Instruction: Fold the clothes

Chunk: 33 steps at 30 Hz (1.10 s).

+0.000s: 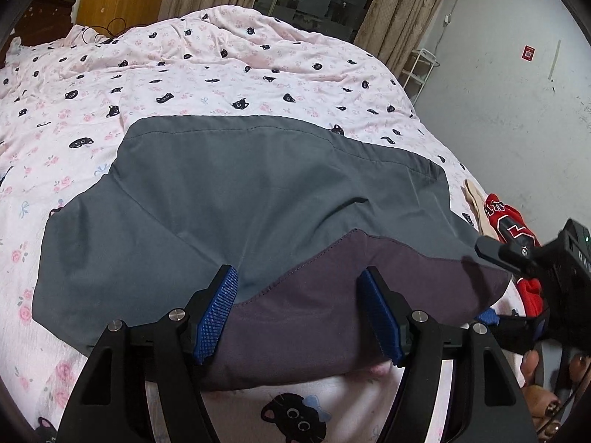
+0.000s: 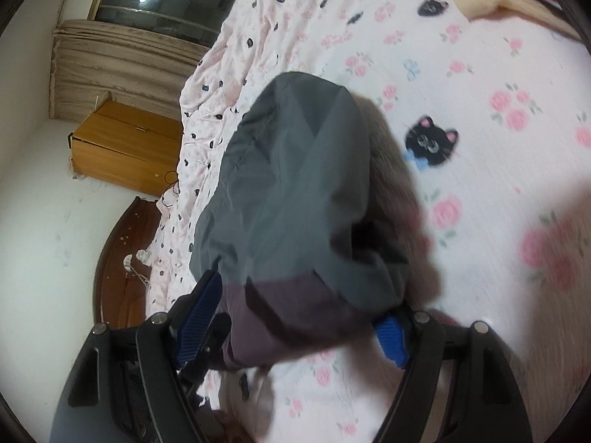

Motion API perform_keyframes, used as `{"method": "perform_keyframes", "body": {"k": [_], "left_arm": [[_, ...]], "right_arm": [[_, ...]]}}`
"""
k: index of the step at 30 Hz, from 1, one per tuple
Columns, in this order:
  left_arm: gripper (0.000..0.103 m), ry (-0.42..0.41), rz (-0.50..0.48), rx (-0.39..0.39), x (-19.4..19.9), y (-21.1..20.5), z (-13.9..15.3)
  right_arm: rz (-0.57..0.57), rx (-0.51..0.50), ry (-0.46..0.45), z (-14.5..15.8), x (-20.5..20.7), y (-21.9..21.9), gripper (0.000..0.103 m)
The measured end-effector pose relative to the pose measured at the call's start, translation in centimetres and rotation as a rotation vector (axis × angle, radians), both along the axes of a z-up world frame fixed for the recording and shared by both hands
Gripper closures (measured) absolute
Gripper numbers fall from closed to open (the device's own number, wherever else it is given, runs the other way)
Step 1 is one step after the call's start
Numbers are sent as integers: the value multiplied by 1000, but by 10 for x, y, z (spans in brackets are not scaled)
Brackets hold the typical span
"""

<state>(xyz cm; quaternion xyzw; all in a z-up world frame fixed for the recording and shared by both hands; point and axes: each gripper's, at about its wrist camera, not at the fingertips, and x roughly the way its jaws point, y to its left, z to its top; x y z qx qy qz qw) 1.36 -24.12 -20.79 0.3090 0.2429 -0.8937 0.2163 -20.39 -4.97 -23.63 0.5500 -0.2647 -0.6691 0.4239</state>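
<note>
While the left gripper (image 1: 299, 291) is hovering spread over the grey garment (image 1: 258, 184), the right gripper (image 2: 299, 317) is straddling its purple hem, jaws apart (blurred). Only the left wrist view is showing red clothing (image 1: 513, 229).

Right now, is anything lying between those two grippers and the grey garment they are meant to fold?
Nothing visible. The left gripper is open with the grey garment spread on the bed directly between its blue pads. The right gripper also has the garment's purple edge between its pads. The red clothing lies off to the side.
</note>
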Motion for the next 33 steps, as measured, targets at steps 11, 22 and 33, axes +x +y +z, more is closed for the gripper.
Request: {"method": "perform_keyframes", "body": {"k": [11, 22, 33], "left_arm": [[39, -39, 2, -44, -6, 4, -4], [39, -83, 74, -61, -37, -22, 21], [32, -123, 41, -108, -46, -20, 13]], "right_arm": [[45, 44, 127, 23, 5, -11, 75], [64, 109, 242, 40, 16, -9, 76], [77, 123, 257, 40, 14, -7, 77]]}}
